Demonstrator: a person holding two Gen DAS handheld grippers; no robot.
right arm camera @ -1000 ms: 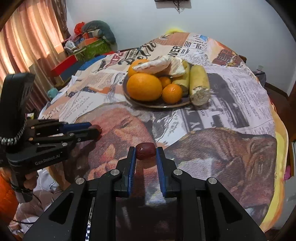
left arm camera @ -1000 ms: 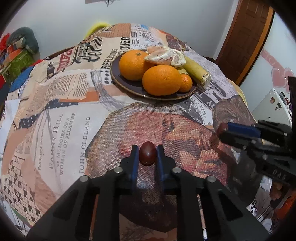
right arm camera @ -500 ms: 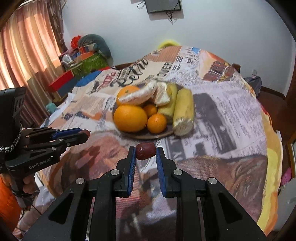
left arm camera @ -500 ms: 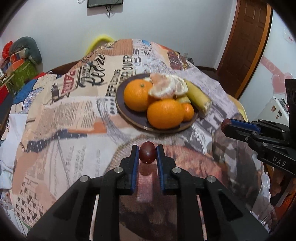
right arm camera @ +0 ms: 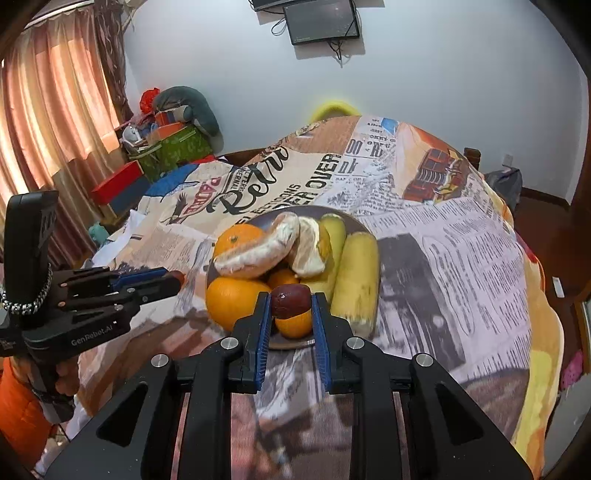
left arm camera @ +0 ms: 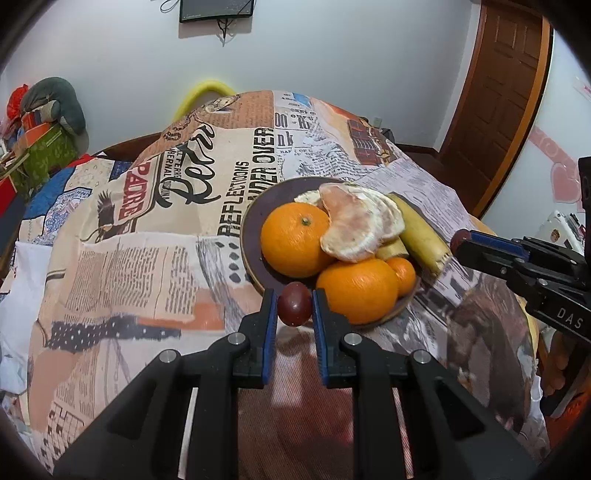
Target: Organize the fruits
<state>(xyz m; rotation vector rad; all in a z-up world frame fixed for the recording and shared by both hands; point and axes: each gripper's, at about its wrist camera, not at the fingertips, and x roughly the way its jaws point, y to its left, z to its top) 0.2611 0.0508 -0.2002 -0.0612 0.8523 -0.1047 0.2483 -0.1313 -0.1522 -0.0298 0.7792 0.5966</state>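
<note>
A dark plate [left arm camera: 255, 221] on the newspaper-print cloth holds two large oranges [left arm camera: 293, 243], a small orange, peeled orange pieces [left arm camera: 360, 225] and yellow corn cobs [left arm camera: 421, 236]. My left gripper [left arm camera: 294, 304] is shut on a dark red jujube [left arm camera: 294, 303] at the plate's near rim. My right gripper [right arm camera: 290, 302] is shut on another dark red jujube [right arm camera: 290, 301], held above the plate's near edge [right arm camera: 291, 345] in front of the small orange [right arm camera: 295, 325]. The right gripper also shows in the left wrist view [left arm camera: 460, 240], the left one in the right wrist view [right arm camera: 177, 278].
The table is covered by a cloth [left arm camera: 147, 258] that drops off at its edges. A wooden door [left arm camera: 495, 92] stands at the right. Piled boxes and bags [right arm camera: 166, 136] sit by the curtain [right arm camera: 48, 129] at the left. A screen [right arm camera: 321, 20] hangs on the wall.
Both grippers have risen and moved forward to the plate, each still holding its jujube. The plate of fruit now lies directly behind both sets of fingertips.
</note>
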